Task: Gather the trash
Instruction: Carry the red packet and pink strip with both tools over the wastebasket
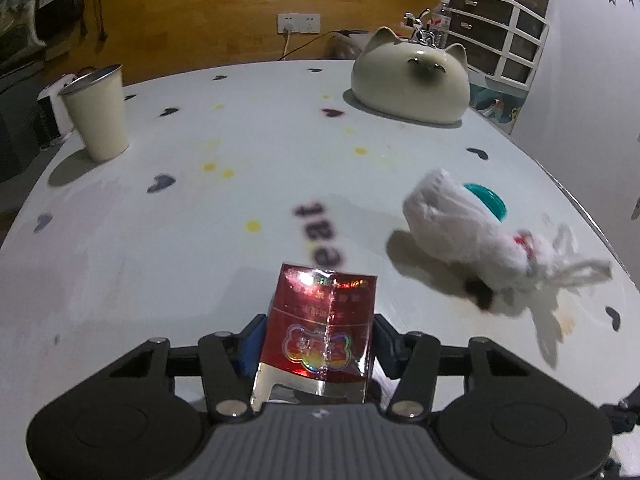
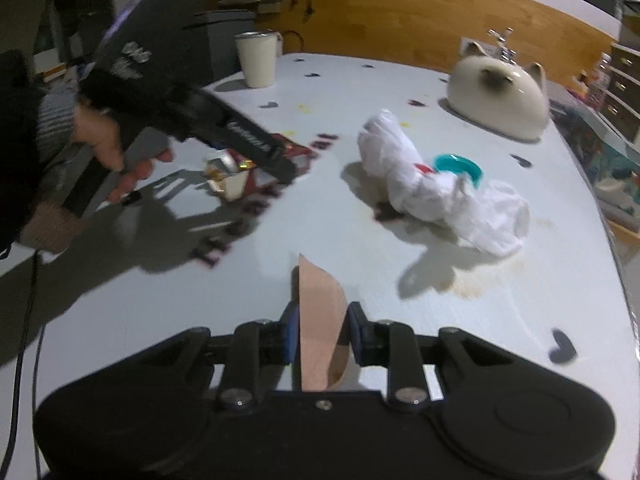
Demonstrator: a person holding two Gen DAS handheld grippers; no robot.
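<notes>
Trash fills both views: the left hand-held gripper (image 1: 320, 336) has its pads against a red foil wrapper (image 1: 320, 328) standing lengthwise away over the worktop (image 1: 180, 240), while the right hand-held gripper (image 2: 322, 332) pinches a tan paper scrap (image 2: 320, 320) pointing far.

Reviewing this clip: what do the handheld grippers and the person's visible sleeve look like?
Both grippers are black plastic with scissor-style linkages, silver pivot bolts and blue finger pads: the left gripper has a ribbed grey top plate, the right gripper a plain black one. Seen from the right wrist, the left unit has a grey handle, white lettering and a dark cable. The sleeve is black over striped grey knit.
</notes>
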